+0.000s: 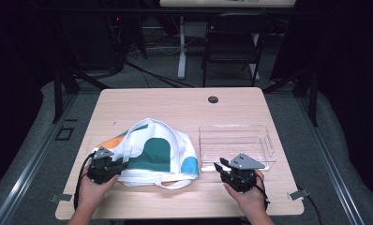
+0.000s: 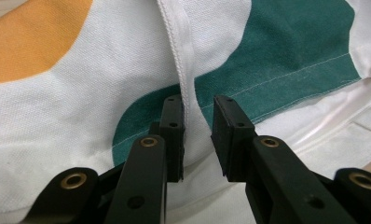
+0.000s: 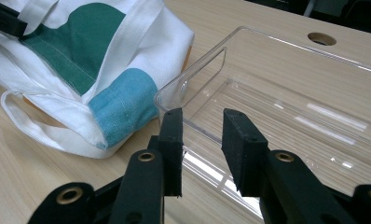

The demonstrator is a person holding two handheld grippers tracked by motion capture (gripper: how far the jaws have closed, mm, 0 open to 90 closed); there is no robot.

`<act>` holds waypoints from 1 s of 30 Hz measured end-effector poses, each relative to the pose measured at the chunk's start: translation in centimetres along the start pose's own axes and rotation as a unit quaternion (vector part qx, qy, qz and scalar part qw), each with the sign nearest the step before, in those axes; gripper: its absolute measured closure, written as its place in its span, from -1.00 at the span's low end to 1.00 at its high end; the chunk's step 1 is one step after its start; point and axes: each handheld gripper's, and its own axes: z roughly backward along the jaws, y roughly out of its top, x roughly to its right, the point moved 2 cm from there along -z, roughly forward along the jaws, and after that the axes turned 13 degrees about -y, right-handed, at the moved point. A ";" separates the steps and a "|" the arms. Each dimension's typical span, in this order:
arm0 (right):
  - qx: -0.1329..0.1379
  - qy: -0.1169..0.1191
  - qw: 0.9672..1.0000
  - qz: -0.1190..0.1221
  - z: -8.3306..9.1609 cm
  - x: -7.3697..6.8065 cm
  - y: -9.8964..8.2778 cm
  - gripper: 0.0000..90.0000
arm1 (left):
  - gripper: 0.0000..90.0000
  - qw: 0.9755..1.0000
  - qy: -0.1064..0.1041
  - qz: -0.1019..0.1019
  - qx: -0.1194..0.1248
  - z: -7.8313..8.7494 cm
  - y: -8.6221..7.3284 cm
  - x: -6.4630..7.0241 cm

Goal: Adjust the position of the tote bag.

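Cloth tote bag (image 1: 152,154), white w/ green, orange and blue patches, lies flat-ish on the wooden table (image 1: 175,105), left of centre, toward the near edge. Its straps trail at the near side; one white strap (image 3: 44,130) loops onto the tabletop.

Left gripper (image 1: 124,165) sits at the bag's near-left edge, held by the person's left hand (image 1: 93,187). Left gripper view: jaws slightly apart, straddling a raised white seam or strap fold (image 2: 186,70) that runs over the green patch. Left-hand pad seems to touch the fold; a gap shows before the other pad, so no clamp on the fabric.

Just right of the bag: clear plastic bin (image 1: 236,126), rectangular. Nothing in it; table grain shows through the bottom. Bag's blue corner (image 3: 123,105) lies just beside the bin's left wall, can't tell if touching.

Right gripper (image 1: 220,165), in the right hand (image 1: 250,194), hovers at the bin's near-left corner. Right gripper view: jaws apart, nothing between the pads, bin rim (image 3: 193,70) beyond them.

Farther off: round cable hole (image 1: 213,99) near the table's far edge; dark chair (image 1: 231,44) and a white desk leg (image 1: 181,47) behind the table.

High view gives the layout; the gripper views give the seam stitching and the bin's handle cut-out (image 3: 207,70).
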 end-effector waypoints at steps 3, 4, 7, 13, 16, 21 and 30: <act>-0.002 0.000 1.000 0.001 -0.1 0.0 0.0 0.51 | 0.65 1.000 -0.004 0.005 0.009 0.1 0.0 0.1; -0.002 0.000 1.000 0.001 -0.1 0.0 0.0 0.50 | 0.65 1.000 -0.005 0.004 0.011 0.1 0.0 0.2; -0.002 0.001 1.000 0.004 -0.2 -0.1 -0.1 0.48 | 0.66 1.000 -0.005 0.001 0.011 0.3 0.1 0.2; -0.002 0.002 1.000 0.003 -0.3 0.0 0.0 0.46 | 0.71 1.000 -0.005 -0.004 0.011 0.4 0.0 0.2; -0.002 0.002 1.000 0.004 -0.3 -0.1 0.0 0.46 | 0.81 1.000 -0.003 -0.005 0.012 0.5 0.0 0.2; 0.000 0.003 1.000 0.004 -0.3 -0.1 0.0 0.46 | 0.91 1.000 0.006 -0.009 0.012 0.6 0.1 0.3; 0.000 0.002 1.000 0.005 -0.2 0.0 -0.1 0.46 | 0.94 1.000 0.008 -0.016 0.014 0.9 0.3 0.3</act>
